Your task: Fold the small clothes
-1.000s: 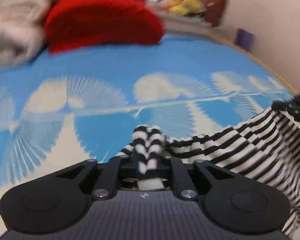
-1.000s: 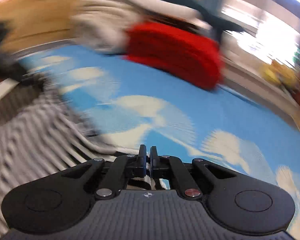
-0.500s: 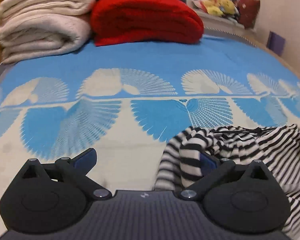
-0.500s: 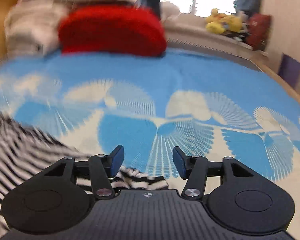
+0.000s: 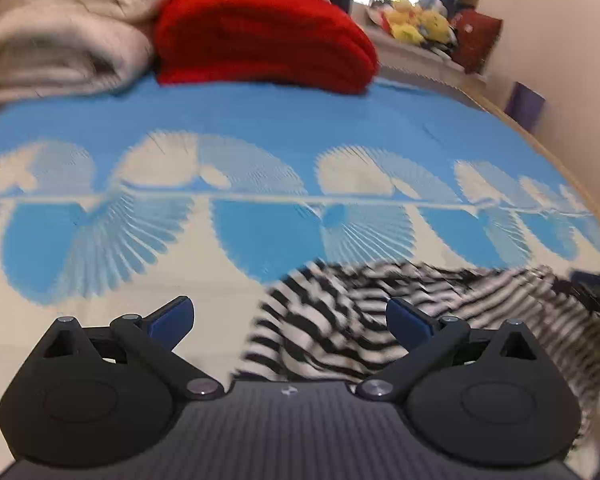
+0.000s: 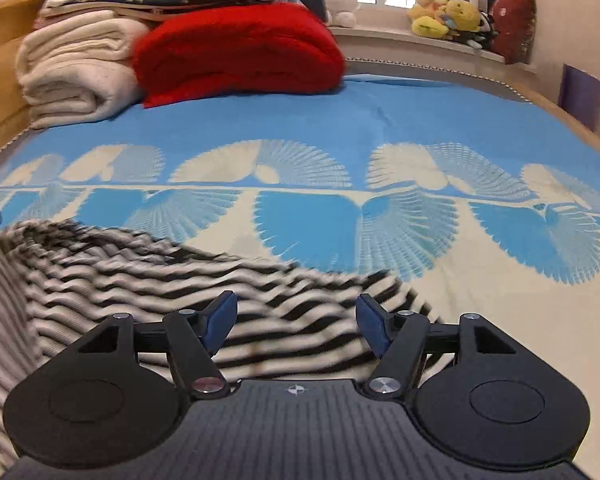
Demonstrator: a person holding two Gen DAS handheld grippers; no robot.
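The left gripper (image 5: pixel 288 318) has its jaws spread wide with nothing between the blue pads (image 5: pixel 172 316); the striped garment (image 5: pixel 400 312) lies on the bed just ahead of them, its nearest bunched edge reaching toward the right-hand pad. The right gripper (image 6: pixel 296 320) likewise has its jaws wide apart and grips nothing; the same black-and-white striped garment (image 6: pixel 140 280) spreads beneath and ahead of its pads, running off to the left of that view. The cloth is blurred in both views, so its exact folds cannot be made out. The garment rests on a bedspread (image 6: pixel 380 120) patterned in blue and cream fan shapes. At the far end of the bed, well apart from the garment, a folded red blanket (image 6: pixel 240 48) sits beside a stack of cream blankets (image 6: pixel 76 68). Beyond them, on a window ledge (image 6: pixel 400 38), sit yellow plush toys (image 6: pixel 448 16) and a dark red cushion (image 6: pixel 514 26).
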